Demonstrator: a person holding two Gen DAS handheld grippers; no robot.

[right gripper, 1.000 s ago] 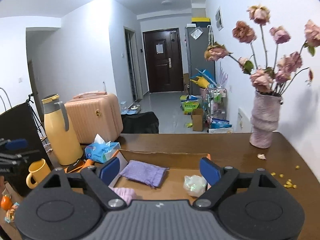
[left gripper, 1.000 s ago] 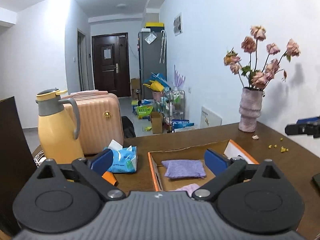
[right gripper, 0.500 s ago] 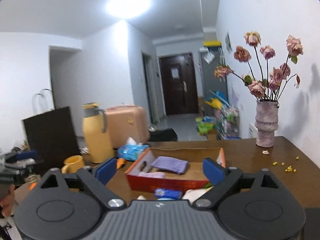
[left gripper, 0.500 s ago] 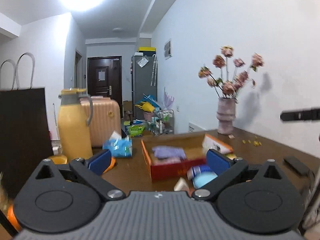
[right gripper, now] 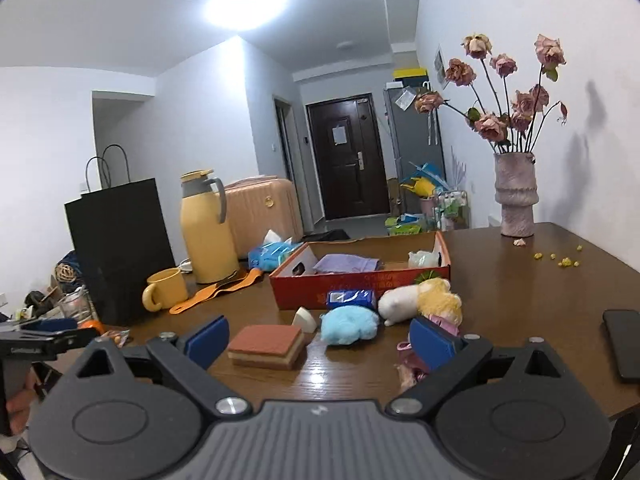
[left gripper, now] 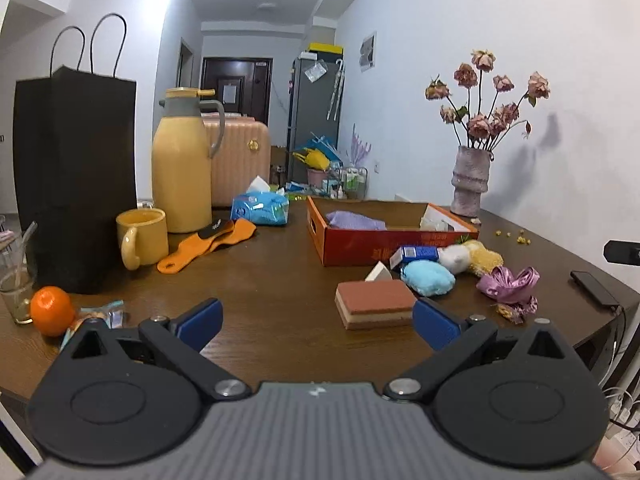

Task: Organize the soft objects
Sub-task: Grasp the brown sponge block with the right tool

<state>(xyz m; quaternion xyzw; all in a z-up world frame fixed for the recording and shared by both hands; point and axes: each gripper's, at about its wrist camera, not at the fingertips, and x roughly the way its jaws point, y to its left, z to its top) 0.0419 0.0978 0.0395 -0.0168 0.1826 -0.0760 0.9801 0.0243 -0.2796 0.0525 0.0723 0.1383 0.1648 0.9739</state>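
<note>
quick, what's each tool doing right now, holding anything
Left tool: open, holding nothing.
Right tool: open after widening, nothing between its fingers.

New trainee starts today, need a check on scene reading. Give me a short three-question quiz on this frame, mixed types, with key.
1. True or false: the purple cloth lies inside the box.
2. Multiple choice: what lies closest in front of the right gripper?
A) mug
B) sponge
C) vase
3. Fill in: beside the blue puff, on its right in the right wrist view, lies a white and yellow ____.

Key: 1 true; 2 B; 3 plush toy.
</note>
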